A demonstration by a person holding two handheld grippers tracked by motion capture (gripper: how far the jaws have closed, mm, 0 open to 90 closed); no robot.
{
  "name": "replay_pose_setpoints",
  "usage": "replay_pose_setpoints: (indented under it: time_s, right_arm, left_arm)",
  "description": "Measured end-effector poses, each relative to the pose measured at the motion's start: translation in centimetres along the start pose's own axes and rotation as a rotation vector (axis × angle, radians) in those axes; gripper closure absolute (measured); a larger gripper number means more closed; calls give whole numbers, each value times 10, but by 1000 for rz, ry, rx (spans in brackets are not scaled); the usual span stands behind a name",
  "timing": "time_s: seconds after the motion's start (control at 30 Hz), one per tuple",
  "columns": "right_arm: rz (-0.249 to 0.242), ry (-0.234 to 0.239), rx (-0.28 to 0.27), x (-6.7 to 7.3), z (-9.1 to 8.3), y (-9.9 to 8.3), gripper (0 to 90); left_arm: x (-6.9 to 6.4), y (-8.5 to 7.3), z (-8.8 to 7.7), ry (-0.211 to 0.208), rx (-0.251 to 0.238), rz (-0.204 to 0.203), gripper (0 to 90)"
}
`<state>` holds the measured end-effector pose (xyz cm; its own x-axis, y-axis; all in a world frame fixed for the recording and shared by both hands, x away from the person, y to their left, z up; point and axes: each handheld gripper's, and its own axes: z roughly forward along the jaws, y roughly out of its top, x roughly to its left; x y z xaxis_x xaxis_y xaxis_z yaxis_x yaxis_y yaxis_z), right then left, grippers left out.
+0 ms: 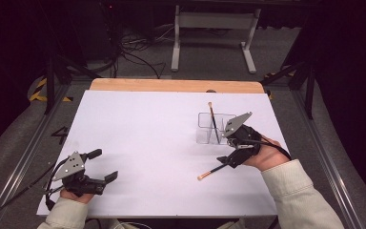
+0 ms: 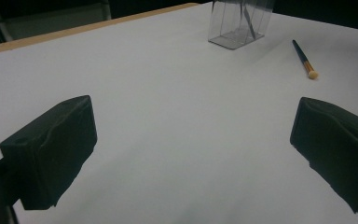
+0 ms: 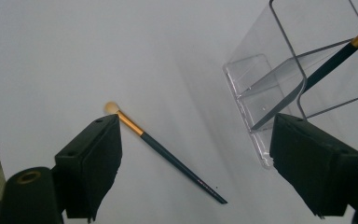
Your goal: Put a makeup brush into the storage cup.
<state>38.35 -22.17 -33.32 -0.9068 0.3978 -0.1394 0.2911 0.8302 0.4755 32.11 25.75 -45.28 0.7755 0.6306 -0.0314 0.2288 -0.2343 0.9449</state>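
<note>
Your right gripper (image 3: 196,163), jaws wide, straddles the slim dark gold-banded makeup brush (image 3: 168,151) on the white tabletop (image 1: 143,133), so drop straight down before squeezing mid-handle.

Two black jaws of the left gripper (image 2: 191,158) are seen standing wide apart at the bottom, with nothing but bare white table (image 2: 168,107) between them. Toward the far right corner a clear plastic organizer (image 2: 239,25) is spotted, cut off at the top, with a dark handle leaning inside it. Just right of it, a makeup brush (image 2: 304,58) is laid flat, its pale tip pointed at the near edge. A wooden strip (image 2: 88,27) is visible along the far edge.
</note>
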Motion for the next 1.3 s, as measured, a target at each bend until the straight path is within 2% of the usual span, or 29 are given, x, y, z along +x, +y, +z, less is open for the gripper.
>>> replay_pose_setpoints:
  time_s: [0.2,0.5,1.23,1.3]
  right_arm:
    - [-4,9,38,1,5,1,186]
    - [-5,15,95,1,17,0,188]
    - [-19,48,183,4,36,-3,204]
    - [-31,50,191,4,38,-3,207]
  left_arm:
    - [0,0,1,2,4,-11,11]
    - [1,0,0,1,4,0,11]
    - [0,0,0,-2,3,1,11]
    - [0,0,0,-3,2,1,11]
